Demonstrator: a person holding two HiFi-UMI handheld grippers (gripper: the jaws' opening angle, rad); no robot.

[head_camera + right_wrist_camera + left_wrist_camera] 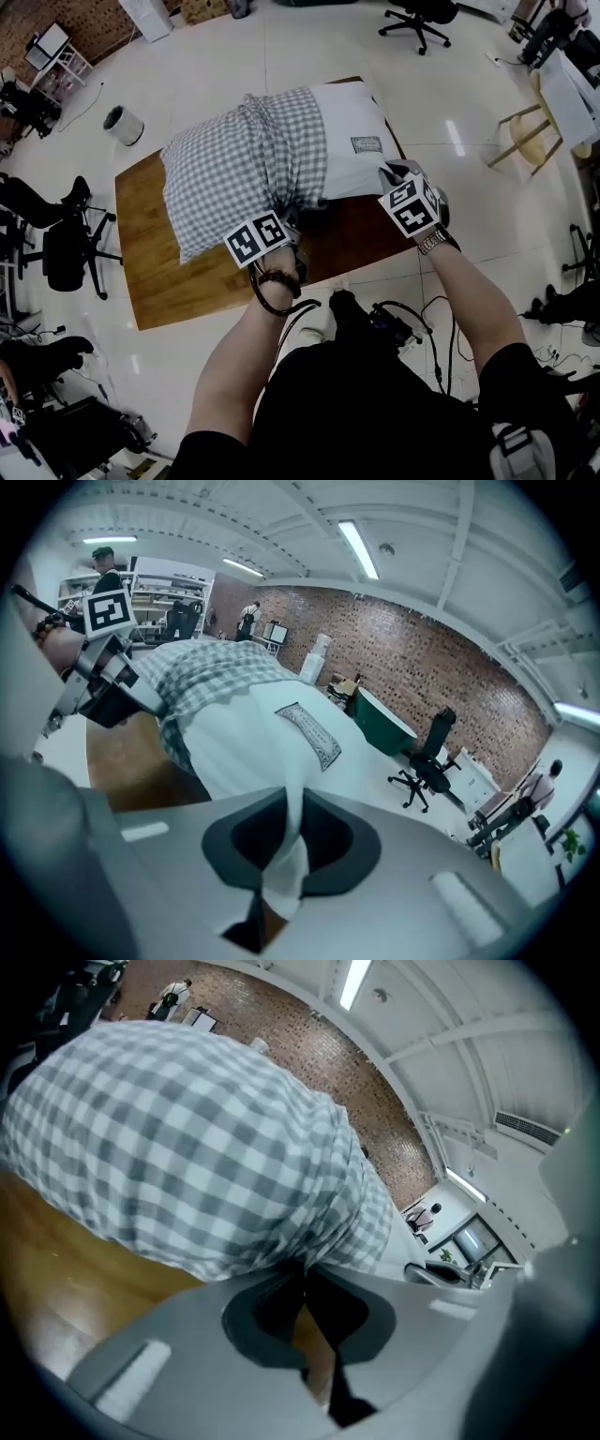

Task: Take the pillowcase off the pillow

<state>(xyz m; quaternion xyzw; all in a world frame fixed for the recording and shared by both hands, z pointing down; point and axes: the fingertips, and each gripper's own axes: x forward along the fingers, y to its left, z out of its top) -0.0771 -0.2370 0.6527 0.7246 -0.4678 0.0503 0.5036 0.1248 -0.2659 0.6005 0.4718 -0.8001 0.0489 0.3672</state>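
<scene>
The left tool (305, 1279) and the right tool (292, 806) are both clamped shut over the wooden desk (178, 281), where the white pillow (352, 141) lies half out of its grey checked pillowcase (234, 173), the right pinching the pillow's bare near corner, the left the pillowcase's bunched edge

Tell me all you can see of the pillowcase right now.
The pillowcase is soft grey-and-white checked cloth over the left part of the white pillow, whose right part sticks out bare. Its open edge is bunched in folds midway. It lies on the wooden table. The left gripper is shut on the bunched edge.
</scene>
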